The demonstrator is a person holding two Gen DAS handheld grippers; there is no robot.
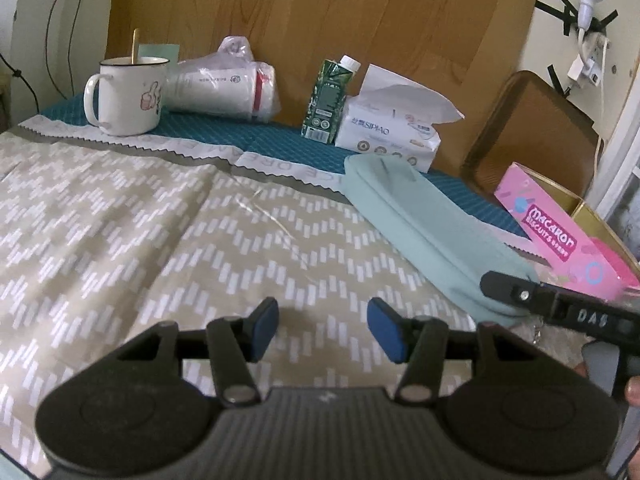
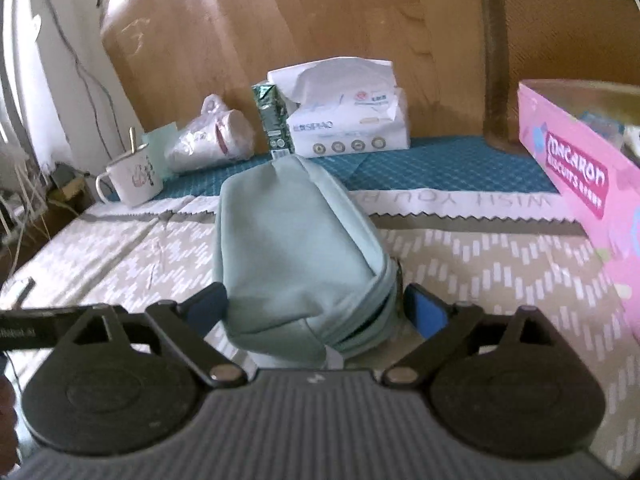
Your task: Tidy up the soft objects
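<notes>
- Your left gripper was released, its blue pads apart with only the beige cloth with white zigzag marks under them, and nothing between them.
- Your right gripper was opened wide. The near end of the soft mint-green fabric zip pouch sat between its two fingers, but the pads did not press on it.
- In the left wrist view, the pouch lay on the cloth at about 3 o'clock from the left gripper, with its far end pointing to 11 o'clock.
- The pink cardboard macaron biscuit box stood at 2 o'clock from the pouch in the right wrist view, near but apart from it.
- At 12 o'clock, behind the pouch, stood the white soft tissue pack and the dark green drink carton.
- The white enamel mug with a spoon stood at 11 o'clock in the left wrist view.
</notes>
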